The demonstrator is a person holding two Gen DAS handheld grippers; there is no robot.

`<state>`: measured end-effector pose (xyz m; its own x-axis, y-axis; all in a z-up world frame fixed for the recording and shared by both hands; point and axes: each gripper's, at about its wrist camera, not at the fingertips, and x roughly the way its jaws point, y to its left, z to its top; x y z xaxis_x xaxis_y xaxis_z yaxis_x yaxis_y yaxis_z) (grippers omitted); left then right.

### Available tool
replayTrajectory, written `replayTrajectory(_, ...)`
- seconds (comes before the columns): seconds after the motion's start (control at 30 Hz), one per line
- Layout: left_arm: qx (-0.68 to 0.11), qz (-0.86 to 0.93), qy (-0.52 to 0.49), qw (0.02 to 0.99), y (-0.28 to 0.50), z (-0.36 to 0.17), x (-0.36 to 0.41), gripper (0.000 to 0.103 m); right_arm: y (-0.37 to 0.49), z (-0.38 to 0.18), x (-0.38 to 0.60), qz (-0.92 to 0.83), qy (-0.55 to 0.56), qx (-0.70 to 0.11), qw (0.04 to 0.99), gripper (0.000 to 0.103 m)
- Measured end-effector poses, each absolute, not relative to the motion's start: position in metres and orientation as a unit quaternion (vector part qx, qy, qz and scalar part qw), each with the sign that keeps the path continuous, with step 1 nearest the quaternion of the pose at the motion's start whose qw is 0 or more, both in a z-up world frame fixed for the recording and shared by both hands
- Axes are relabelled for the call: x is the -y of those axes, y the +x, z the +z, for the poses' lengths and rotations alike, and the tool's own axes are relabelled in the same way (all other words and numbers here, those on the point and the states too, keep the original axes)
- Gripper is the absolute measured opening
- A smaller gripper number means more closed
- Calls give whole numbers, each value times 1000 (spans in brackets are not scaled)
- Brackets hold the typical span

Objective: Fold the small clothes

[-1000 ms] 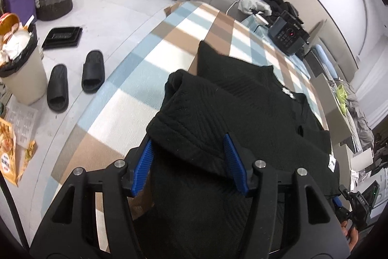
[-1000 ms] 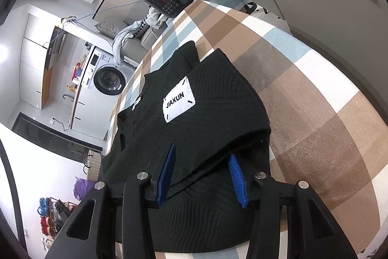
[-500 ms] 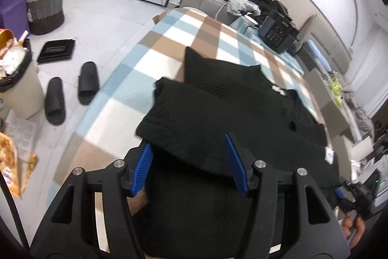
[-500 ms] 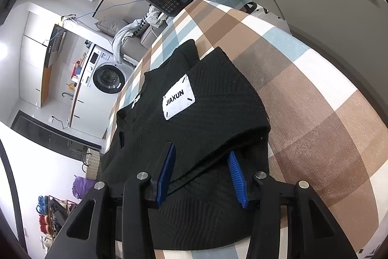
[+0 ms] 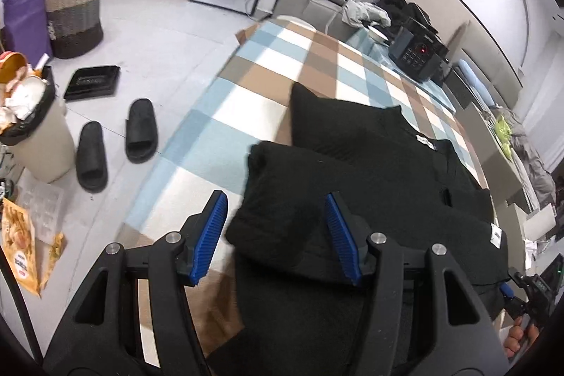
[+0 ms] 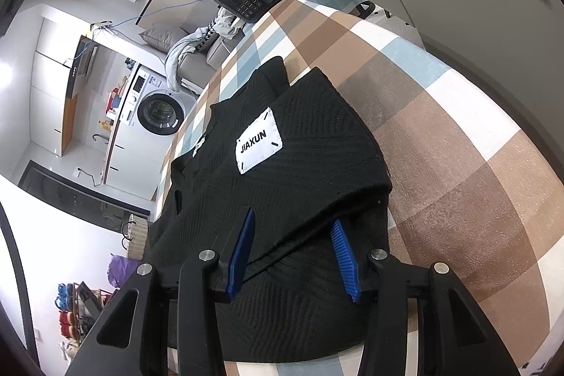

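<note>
black sweater [image 5: 370, 171] spread on the checked tablecloth [image 5: 317, 59], lower part doubled up over the chest, white label [image 6: 259, 140] facing up. best done by laying both corners down level, edges matched, then smoothing the fold flat before letting go. left gripper [image 5: 275, 235] tilted down over the near left corner, jaws apart, right pad against the folded edge, left pad clear of the cloth: released, by the look of it. right gripper [image 6: 292, 256] angled down at the near right hem, jaws astride the fold; whether pinching or slack, cannot tell.
</note>
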<state>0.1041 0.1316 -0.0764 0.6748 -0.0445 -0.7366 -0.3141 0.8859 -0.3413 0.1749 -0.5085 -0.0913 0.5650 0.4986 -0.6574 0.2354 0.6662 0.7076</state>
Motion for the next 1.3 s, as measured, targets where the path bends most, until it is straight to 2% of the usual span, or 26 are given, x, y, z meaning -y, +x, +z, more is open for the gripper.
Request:
replayTrajectory(0.03, -399, 72, -221, 887, 106, -76, -128, 53, 175, -91, 509, 83, 400, -459, 789, 45)
replayTrajectory(0.2, -395, 74, -221, 889, 108, -73, -122, 22, 179, -94, 511, 80, 404, -459, 787, 45)
replayTrajectory(0.4, -375, 76, -247, 890, 107, -68, -131, 10, 181, -93, 516, 74, 409, -457, 786, 45)
replayTrajectory(0.53, -375, 72, -256, 888, 110, -67, -134, 7, 183, -96, 519, 70, 413, -452, 788, 45)
replayTrajectory(0.57, -373, 73, -257, 888, 111, -66, -134, 7, 184, -96, 519, 69, 412, -448, 790, 42)
replayTrajectory(0.67, -368, 71, -261, 890, 114, -63, -135, 6, 193, -95, 518, 61, 397, -443, 801, 11)
replayTrajectory(0.73, -362, 68, -263, 892, 116, -60, -134, 6, 199, -93, 518, 58, 399, -441, 802, 6)
replayTrajectory(0.97, -339, 62, -268, 900, 139, -41, -139, 5, 246, -50, 514, 64, 382, -394, 833, 5)
replayTrajectory(1.23, -336, 61, -278, 898, 220, -36, -154, 6, 348, -30, 502, 45, 400, -380, 833, 6)
replayTrajectory(1.27, -338, 60, -278, 897, 230, -38, -156, 6, 360, -34, 502, 43, 410, -384, 827, 10)
replayTrajectory(1.3, -341, 63, -276, 896, 239, -40, -157, 8, 372, -39, 503, 39, 416, -386, 822, 19)
